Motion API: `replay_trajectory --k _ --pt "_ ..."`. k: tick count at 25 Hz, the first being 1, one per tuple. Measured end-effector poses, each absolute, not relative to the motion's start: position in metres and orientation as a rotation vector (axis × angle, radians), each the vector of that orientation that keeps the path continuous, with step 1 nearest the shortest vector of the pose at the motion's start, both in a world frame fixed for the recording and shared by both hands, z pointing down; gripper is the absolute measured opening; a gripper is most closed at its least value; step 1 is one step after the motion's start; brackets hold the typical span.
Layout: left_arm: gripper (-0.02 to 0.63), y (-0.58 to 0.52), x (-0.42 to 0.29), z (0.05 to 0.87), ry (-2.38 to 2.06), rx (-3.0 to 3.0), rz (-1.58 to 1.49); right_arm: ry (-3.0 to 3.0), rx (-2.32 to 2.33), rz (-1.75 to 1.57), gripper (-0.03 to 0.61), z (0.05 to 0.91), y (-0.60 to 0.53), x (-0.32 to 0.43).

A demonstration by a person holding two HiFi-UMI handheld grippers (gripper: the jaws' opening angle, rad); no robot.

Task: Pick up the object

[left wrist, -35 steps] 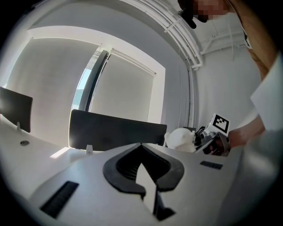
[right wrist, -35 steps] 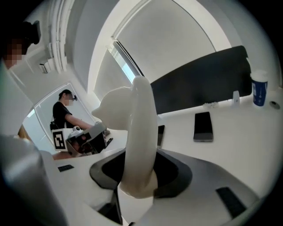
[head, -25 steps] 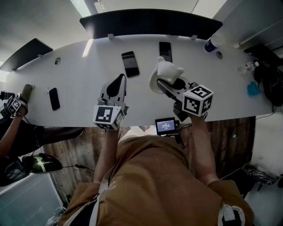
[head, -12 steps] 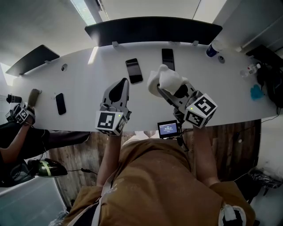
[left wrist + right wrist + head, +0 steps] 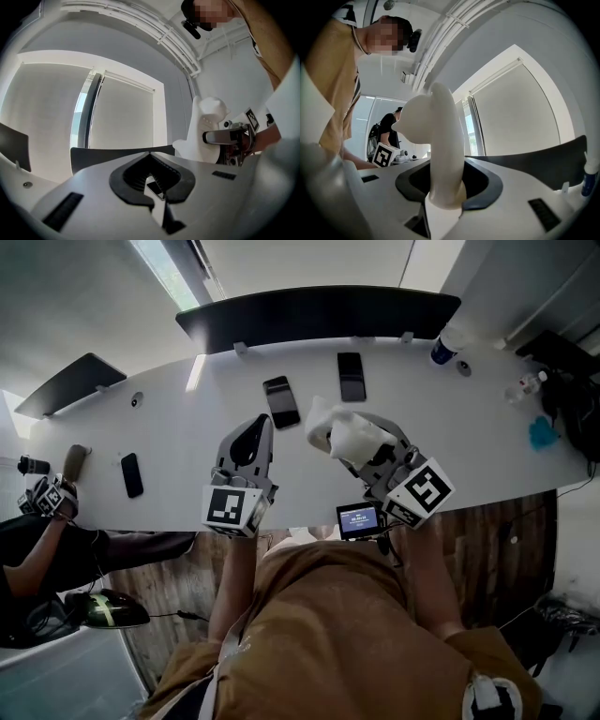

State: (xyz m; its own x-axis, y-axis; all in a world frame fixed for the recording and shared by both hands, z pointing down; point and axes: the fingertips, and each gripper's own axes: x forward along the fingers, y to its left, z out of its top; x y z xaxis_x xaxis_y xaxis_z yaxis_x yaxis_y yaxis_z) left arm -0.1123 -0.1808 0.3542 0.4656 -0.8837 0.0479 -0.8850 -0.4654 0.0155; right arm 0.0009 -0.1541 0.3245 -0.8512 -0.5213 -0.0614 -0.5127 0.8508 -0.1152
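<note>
The white object (image 5: 349,435) is gripped between the jaws of the right gripper (image 5: 364,448), over the table (image 5: 169,418), and is judged to be lifted off it. Its long axis runs straight out from the jaws. The left gripper (image 5: 246,439), just beside it, is closed on nothing. No brand is seen, and the writing on the small screen (image 5: 358,518) cannot be read.

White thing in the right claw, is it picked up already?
Looks done. The right claw is clamped on the white object, which looks lifted off the table. The left claw is shut and empty. Nothing of the pick-up seems left.
</note>
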Motion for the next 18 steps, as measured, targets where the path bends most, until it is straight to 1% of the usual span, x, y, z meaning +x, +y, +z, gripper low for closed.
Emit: replay_trajectory --k 18 --pt "0.002 -0.1839 -0.1100 0.3535 -1.633 2.644 0.076 2.893 -0.828 -0.189 0.160 0.3241 -0.1627 0.0100"
